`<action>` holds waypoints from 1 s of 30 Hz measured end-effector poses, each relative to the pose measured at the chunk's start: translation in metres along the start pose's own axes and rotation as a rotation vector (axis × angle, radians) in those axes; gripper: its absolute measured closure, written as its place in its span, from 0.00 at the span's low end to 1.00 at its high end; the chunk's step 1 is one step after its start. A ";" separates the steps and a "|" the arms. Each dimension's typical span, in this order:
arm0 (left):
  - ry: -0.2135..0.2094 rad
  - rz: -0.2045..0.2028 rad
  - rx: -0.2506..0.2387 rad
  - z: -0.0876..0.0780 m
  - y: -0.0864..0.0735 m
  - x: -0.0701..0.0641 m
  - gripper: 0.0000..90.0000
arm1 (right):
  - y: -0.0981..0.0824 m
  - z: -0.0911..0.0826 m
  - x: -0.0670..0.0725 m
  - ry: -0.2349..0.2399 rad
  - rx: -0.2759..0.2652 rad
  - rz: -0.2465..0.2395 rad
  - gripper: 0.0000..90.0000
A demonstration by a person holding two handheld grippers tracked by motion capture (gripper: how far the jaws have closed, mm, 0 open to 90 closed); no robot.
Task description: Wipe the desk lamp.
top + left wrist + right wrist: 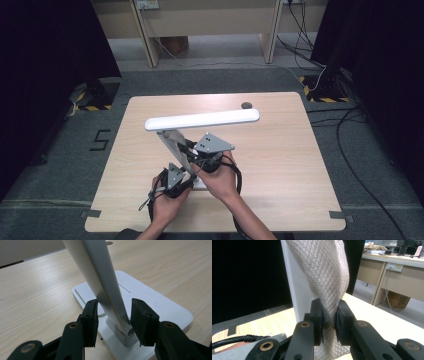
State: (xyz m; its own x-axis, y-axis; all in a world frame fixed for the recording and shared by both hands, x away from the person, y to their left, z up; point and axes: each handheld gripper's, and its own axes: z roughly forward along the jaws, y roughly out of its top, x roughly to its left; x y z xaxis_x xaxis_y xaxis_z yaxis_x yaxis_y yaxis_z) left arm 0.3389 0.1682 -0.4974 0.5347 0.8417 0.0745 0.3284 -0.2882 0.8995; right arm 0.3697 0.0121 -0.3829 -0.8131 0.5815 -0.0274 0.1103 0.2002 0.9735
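Observation:
A white desk lamp stands on the wooden table [280, 150], its long head [202, 120] level above a slanted arm [170, 142] and a flat base [155, 307]. My left gripper [113, 317] sits low by the hinge, with its jaws closed on the lamp's arm [100, 272] from both sides. In the high view the left gripper [186, 175] is at the base's near left. My right gripper [330, 322] is shut on a beige textured cloth [324, 272] that hangs against the white arm [294, 287]. From above, the right gripper [192, 152] is higher up the arm.
A small dark round disc [246, 105] lies near the table's far edge. Wooden desks [200, 20] and floor cables [345, 125] lie beyond the table. Black screens [45, 50] stand at both sides. Both forearms enter from the bottom edge.

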 end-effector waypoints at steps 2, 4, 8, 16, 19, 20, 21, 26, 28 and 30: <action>0.003 0.002 -0.001 0.000 0.000 0.000 0.63 | 0.000 0.000 0.000 0.003 -0.001 0.003 0.87; 0.004 0.005 0.001 0.000 0.000 -0.001 0.63 | -0.001 0.000 0.000 0.010 0.008 0.015 0.87; -0.001 0.011 0.004 0.000 0.000 -0.001 0.64 | -0.003 0.002 -0.002 0.022 0.017 0.019 0.87; 0.001 0.022 0.004 0.001 -0.001 -0.002 0.64 | -0.006 0.002 -0.004 0.021 0.017 0.012 0.86; -0.007 0.025 0.014 0.000 -0.001 -0.002 0.63 | -0.006 0.001 -0.003 0.018 0.021 0.029 0.85; -0.012 0.021 0.019 -0.001 0.000 -0.002 0.62 | -0.006 0.001 -0.003 0.017 0.020 0.030 0.85; -0.020 0.028 0.027 -0.004 0.001 -0.001 0.61 | -0.006 0.001 -0.003 0.015 0.020 0.031 0.85; -0.049 0.011 0.003 -0.036 0.005 0.002 0.55 | -0.007 0.001 -0.004 0.011 0.015 0.013 0.84; -0.057 0.007 -0.021 -0.056 0.009 0.008 0.55 | -0.007 0.000 -0.004 0.008 0.015 0.009 0.84; -0.047 -0.029 -0.069 -0.078 0.021 0.022 0.55 | -0.008 -0.001 -0.005 0.006 0.015 0.014 0.84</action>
State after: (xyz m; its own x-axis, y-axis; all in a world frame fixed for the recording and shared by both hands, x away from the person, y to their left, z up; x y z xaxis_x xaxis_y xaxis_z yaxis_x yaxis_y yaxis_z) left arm 0.2961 0.2162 -0.4434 0.5620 0.8266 0.0289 0.2909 -0.2303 0.9286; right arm 0.3720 0.0069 -0.3901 -0.8147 0.5797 -0.0124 0.1302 0.2037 0.9704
